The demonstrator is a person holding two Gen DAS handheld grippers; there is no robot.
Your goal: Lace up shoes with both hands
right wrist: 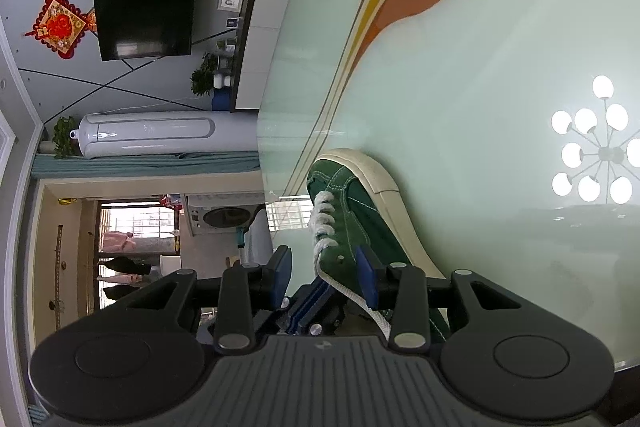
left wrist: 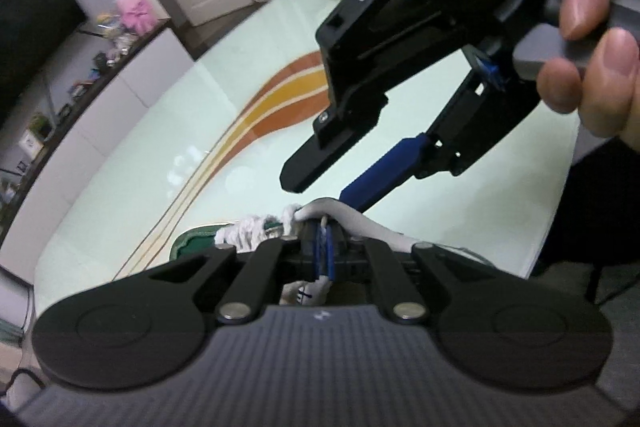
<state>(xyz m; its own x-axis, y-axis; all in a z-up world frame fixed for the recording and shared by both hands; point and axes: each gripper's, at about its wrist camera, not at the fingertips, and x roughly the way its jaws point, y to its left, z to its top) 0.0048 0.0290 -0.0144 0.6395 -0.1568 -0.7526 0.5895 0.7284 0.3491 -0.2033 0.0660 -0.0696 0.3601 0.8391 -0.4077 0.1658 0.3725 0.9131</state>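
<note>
I had the green shoe (right wrist: 360, 215) lying on the glass table (right wrist: 480, 67), toe pointing away from me, its lower eyelets already crossed with white lace (right wrist: 324, 215). My left gripper (left wrist: 320, 247) was pinched tight on a loose run of that lace, its jaws closed together over the shoe's collar so the end stayed taut and easy to reach. My right gripper (right wrist: 326, 271) hung just above the shoe's upper eyelets with its jaws spread wide and nothing between them, the free lace trailing through the gap, apparently placed to take over the strand for the next eyelet
</note>
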